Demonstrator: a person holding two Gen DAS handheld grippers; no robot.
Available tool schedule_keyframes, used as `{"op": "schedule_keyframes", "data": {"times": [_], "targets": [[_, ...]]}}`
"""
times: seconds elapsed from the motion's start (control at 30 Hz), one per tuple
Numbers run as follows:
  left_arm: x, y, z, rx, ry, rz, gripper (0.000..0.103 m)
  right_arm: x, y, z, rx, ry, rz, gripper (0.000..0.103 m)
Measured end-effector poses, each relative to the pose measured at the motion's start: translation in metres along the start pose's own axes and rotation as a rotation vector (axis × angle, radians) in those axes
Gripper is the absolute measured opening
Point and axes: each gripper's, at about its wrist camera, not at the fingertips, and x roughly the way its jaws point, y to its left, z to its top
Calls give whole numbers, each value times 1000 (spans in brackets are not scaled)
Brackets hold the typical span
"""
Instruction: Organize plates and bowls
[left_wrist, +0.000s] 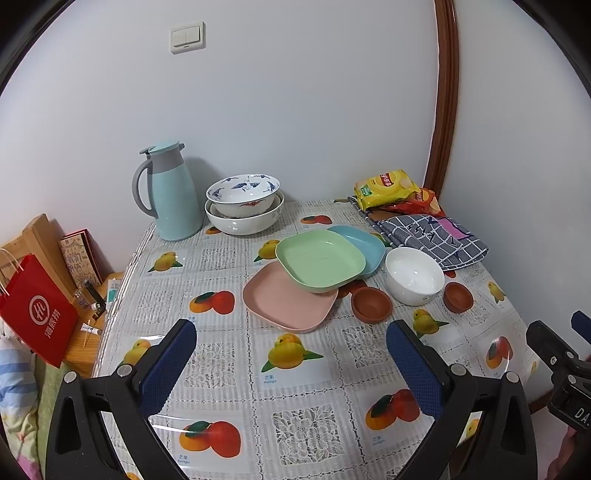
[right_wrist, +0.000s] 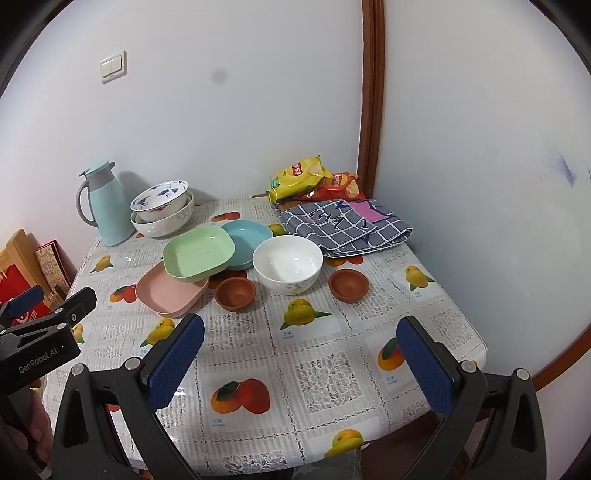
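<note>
Plates (left_wrist: 320, 264) are sitting mid-table, green overlapping pink and blue, hiding part of each; white bowl (right_wrist: 287, 264) is resting just beside them. Left gripper (left_wrist: 291, 345) and right gripper (right_wrist: 301, 341) are both hovering wide, empty. Only left view is showing red bag (left_wrist: 35, 314) fully.

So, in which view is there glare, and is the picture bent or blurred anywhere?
Left wrist view: glare streaks on the glossy tablecloth near the left gripper, and the door frame bows. Right wrist view: a dark smudge on the wall; the dishes look sharp.
</note>
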Motion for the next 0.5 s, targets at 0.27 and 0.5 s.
{"op": "schedule_keyframes", "data": {"times": [0.27,0.5], "targets": [[0,1,0,-1,0,-3,103,-2,1,1,1,-5,3,103],[-1,1,0,-2,-3,-3,103,-3,1,0,6,-4,4,103]]}}
